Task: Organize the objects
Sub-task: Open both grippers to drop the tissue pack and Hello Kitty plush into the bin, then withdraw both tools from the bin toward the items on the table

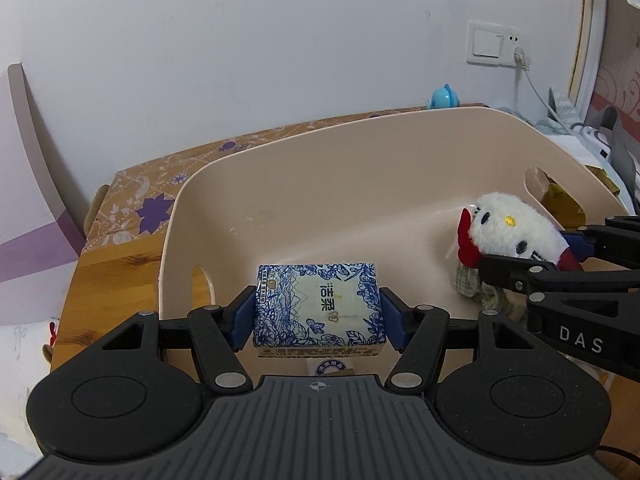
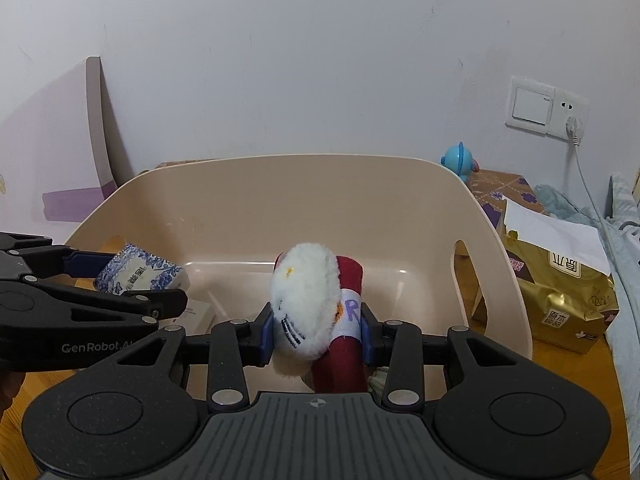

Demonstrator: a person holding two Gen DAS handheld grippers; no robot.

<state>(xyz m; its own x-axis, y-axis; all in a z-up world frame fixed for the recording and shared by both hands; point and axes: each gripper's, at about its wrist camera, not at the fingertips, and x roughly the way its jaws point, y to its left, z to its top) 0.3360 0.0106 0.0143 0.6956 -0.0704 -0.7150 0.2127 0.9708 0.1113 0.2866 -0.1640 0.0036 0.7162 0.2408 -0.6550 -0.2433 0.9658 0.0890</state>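
Observation:
A beige plastic basket (image 1: pixel 360 184) (image 2: pixel 280 208) stands on a wooden table (image 1: pixel 112 284). My left gripper (image 1: pixel 319 320) (image 2: pixel 148 278) is shut on a blue-and-white floral tissue pack (image 1: pixel 320 308) (image 2: pixel 140 272), held over the basket's near left side. My right gripper (image 2: pixel 316 334) (image 1: pixel 528 250) has a white plush toy (image 2: pixel 306 300) (image 1: pixel 516 228) with red parts between its blue pads, which touch both sides; the toy hangs over the basket's right side. A small white box (image 2: pixel 196 314) lies on the basket floor under the left gripper.
A gold tissue package (image 2: pixel 560 292) lies right of the basket, with crumpled clothes beyond it. A blue toy (image 2: pixel 458 160) (image 1: pixel 562 98) stands behind the basket by the wall. A cable hangs from the wall socket (image 2: pixel 568 116). A patterned cloth (image 1: pixel 140 200) covers the table's far part.

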